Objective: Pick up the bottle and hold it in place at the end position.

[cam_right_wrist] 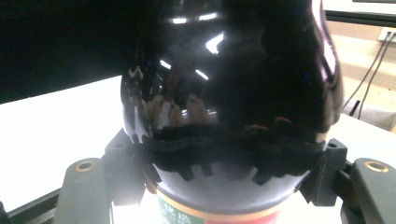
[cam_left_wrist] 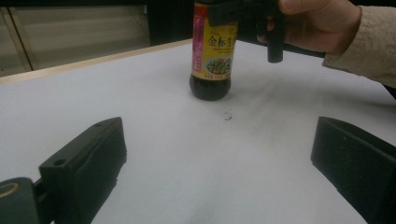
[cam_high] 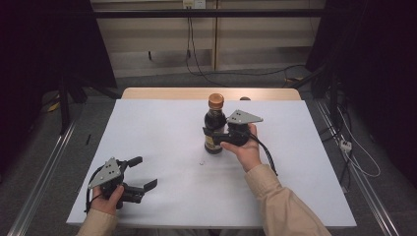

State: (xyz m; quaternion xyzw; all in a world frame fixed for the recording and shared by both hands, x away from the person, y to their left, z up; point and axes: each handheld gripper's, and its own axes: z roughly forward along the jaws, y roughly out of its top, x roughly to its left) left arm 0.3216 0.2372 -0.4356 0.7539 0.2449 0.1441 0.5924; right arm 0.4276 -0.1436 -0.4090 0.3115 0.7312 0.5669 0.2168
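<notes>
A dark soy sauce bottle (cam_high: 214,127) with an orange-brown cap and a yellow label stands upright near the middle of the white table (cam_high: 162,128). My right gripper (cam_high: 214,133) comes at it from the right, with its jaws pressed on both sides of the body above the label. In the right gripper view the glossy bottle (cam_right_wrist: 233,84) sits between the jaws of the right gripper (cam_right_wrist: 224,177). My left gripper (cam_high: 144,172) rests open near the front left corner, with nothing between its jaws. The left gripper view looks across the left gripper (cam_left_wrist: 219,158) toward the bottle (cam_left_wrist: 211,60).
A small dark mark (cam_high: 201,162) lies on the white surface just in front of the bottle. A wooden strip (cam_high: 196,93) runs along the table's far edge. Cables (cam_high: 354,157) trail on the floor to the right, and metal rails flank the table.
</notes>
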